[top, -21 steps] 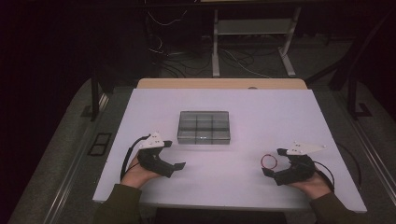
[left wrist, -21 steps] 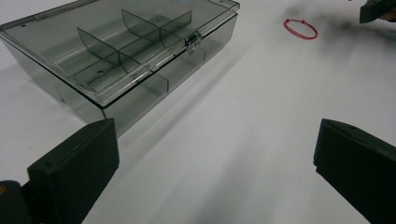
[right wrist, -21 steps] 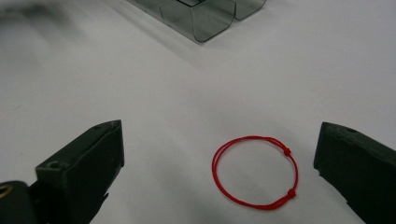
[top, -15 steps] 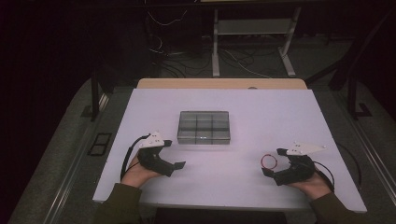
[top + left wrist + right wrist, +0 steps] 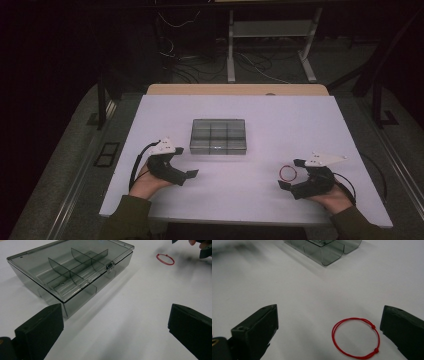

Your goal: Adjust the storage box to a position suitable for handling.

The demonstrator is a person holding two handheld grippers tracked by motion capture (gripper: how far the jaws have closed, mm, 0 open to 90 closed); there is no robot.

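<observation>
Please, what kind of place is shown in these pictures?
Probably a lab or workshop set up for recording, not a home. A plain white table stands in a dark room, loose cables run over the floor behind it, and a metal stand is at the back.

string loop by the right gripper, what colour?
Red. The string loop lies on the white table, clearest in the right gripper view.

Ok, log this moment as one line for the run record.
left gripper: open, empty, near box | right gripper: open, red string loop flat on table between jaws, not gripped | compartment box: lid closed, mid-table
</observation>
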